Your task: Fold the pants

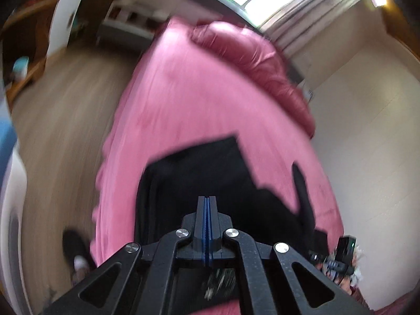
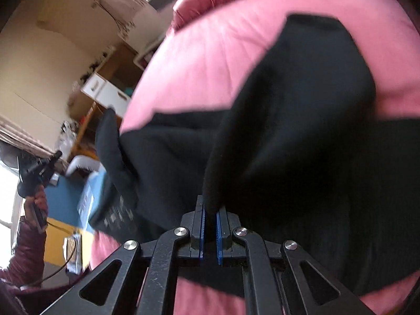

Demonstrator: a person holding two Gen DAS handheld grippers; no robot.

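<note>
In the left wrist view, a blurred pale wood-plank floor (image 1: 60,120) is seen at the left edge, with a dark shoe (image 1: 74,244) resting on it just beside the bed. A bed covered by a smooth pink sheet (image 1: 183,84) fills the middle, and a bunched, shiny dark-red quilt (image 1: 252,60) is heaped along its far right side, below a bright window with a pale curtain (image 1: 315,8). The black fabric pants (image 1: 204,173) are spread on the near part of the sheet, with one straight edge at the far end. The left claw (image 1: 207,199) is held above the pants with its blue-lined fingers pressed flat together; no cloth is seen between them. A cream wall (image 1: 367,131) is seen to the right, and a second black handheld device (image 1: 344,249) shows low at the right edge. In the right wrist view, a hand in a dark-red sleeve (image 2: 36,202) is seen at the far left holding a black device, before a cream wall and white storage boxes (image 2: 105,92). The pink sheet (image 2: 210,60) fills the centre. The pants (image 2: 302,131) lie across it, with one part raised as a tall fold. The right claw (image 2: 210,210) is narrowly parted, and the lower end of that raised fold is pinched between its blue-lined fingers.
</note>
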